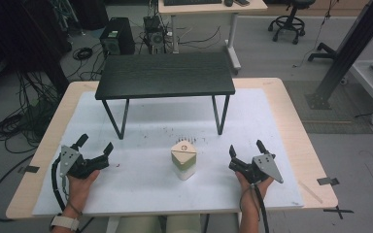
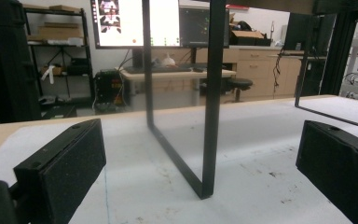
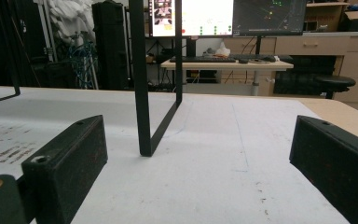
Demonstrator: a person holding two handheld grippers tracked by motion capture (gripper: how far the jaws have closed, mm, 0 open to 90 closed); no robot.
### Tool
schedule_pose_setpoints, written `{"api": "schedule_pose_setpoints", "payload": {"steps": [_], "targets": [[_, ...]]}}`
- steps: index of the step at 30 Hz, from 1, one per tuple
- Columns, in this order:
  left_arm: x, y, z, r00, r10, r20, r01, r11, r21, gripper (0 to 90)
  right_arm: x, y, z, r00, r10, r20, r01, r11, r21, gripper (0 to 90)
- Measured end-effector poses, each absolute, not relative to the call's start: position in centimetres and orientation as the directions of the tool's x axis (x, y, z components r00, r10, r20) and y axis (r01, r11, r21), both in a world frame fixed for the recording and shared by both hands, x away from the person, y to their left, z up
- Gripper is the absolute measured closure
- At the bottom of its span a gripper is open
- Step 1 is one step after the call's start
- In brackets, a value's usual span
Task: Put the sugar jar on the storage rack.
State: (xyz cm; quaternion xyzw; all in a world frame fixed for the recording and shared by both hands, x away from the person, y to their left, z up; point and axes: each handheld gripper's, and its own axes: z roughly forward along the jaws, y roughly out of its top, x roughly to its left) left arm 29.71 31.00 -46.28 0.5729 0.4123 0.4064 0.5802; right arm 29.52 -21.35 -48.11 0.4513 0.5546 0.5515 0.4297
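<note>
Black-jawed, each hand-held gripper, left (image 1: 95,145) and right (image 1: 246,147), gapes wide, empty, flanking the block (image 1: 183,159).

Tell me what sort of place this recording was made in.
Most likely a robotics lab or research workroom. Monitors glow over a desk with a keyboard, cables lie across the floor beside a computer tower, and the white-topped table looks set up for gripper trials.
</note>
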Motion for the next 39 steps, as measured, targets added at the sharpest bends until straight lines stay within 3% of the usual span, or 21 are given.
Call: {"api": "schedule_pose_setpoints", "payload": {"steps": [25,39], "targets": [[29.7,31.0,-46.3,0.329,0.944,-0.012,0.001,0.012,1.0,1.9,29.4,-21.3,-48.1,-0.22,0.975,0.018,0.023,-0.014,1.0,3.4],[29.7,31.0,-46.3,0.33,0.944,-0.012,0.0,0.013,1.0,1.9,28.6,-20.7,-45.7,-0.293,0.956,0.023,0.0,-0.024,1.0,3.4]]}}
